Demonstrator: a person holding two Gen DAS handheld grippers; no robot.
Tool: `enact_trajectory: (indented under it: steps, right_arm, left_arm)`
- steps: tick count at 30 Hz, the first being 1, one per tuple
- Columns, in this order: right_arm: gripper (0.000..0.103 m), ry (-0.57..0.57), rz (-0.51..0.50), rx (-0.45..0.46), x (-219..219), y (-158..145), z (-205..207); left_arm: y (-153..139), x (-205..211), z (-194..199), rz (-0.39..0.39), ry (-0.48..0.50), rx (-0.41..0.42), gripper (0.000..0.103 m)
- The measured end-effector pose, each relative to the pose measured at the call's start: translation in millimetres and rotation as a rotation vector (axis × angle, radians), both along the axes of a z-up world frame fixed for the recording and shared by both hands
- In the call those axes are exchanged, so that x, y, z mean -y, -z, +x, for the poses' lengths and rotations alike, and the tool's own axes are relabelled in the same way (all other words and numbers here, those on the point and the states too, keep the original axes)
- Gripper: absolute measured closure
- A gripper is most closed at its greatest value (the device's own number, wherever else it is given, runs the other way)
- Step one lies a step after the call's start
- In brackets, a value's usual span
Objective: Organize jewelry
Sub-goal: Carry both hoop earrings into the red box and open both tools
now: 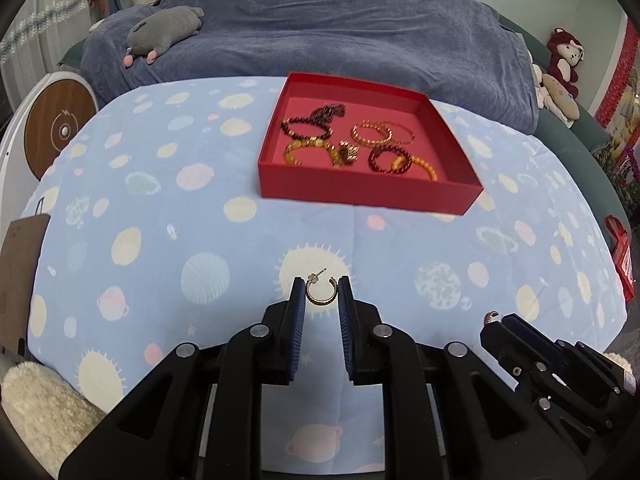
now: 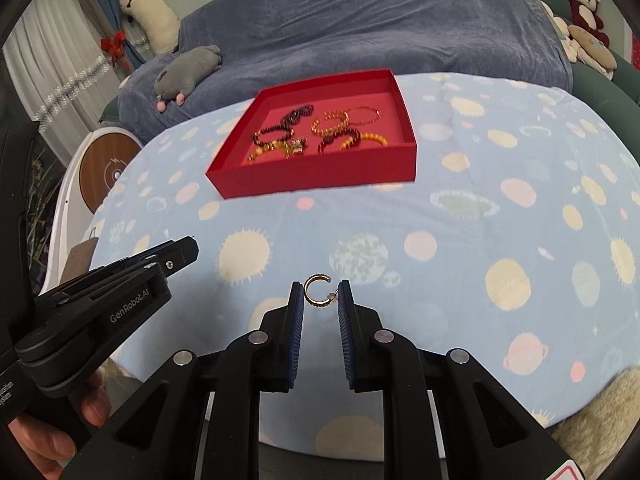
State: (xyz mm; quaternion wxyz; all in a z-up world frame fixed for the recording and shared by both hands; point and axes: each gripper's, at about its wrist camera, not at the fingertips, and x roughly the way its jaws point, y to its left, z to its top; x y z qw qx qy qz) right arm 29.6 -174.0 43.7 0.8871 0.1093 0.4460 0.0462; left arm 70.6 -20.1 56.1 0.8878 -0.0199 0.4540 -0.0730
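1. The left gripper (image 1: 322,286), black with blue ribbed pads, has its jaws drawn in on a small gold C-shaped hoop earring (image 1: 321,293) with a post. The pads touch the hoop's two sides, and its open gap faces away from the camera.
2. The right gripper (image 2: 320,290), of the same build, is likewise clamped on a second gold open hoop earring (image 2: 316,290). This one's gap faces right, with its clasp end against the right pad.
3. Both grippers point steeply downward and forward over a light blue tablecloth printed with planets and suns (image 1: 160,208).
4. Ahead of both tools sits a shallow red square cardboard box (image 1: 360,194). It lies toward the far side of the cloth, well apart from the earrings.
5. Inside the box lie dark bead bracelets (image 1: 308,124), gold bangles (image 1: 380,134) and yellow beads, loosely overlapping.
6. The left wrist view shows the right gripper at lower right, a bit of gold at its tip. No hand shows in this view.
7. The right wrist view shows the left gripper (image 2: 194,246) side-on at lower left, its earring mostly hidden. The person's left hand (image 2: 52,436) wraps the handle, fingers curled beneath it.
8. Behind the table a blue-grey blanket covers a sofa (image 2: 400,20) bearing a grey plush animal (image 2: 188,70).
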Motion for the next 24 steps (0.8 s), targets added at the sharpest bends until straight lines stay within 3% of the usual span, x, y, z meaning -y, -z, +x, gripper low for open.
enact_trajectory:
  steps: [13, 24]
  right_arm:
    - [0.087, -0.002, -0.008, 0.097, 14, -36, 71]
    - [0.087, -0.006, -0.031, 0.119, 21, -39, 144]
  left_arm:
    - [-28, 18, 63, -0.016, 0.002, 0.048, 0.087]
    - [-26, 29, 122, -0.005, 0.012, 0.051, 0.087]
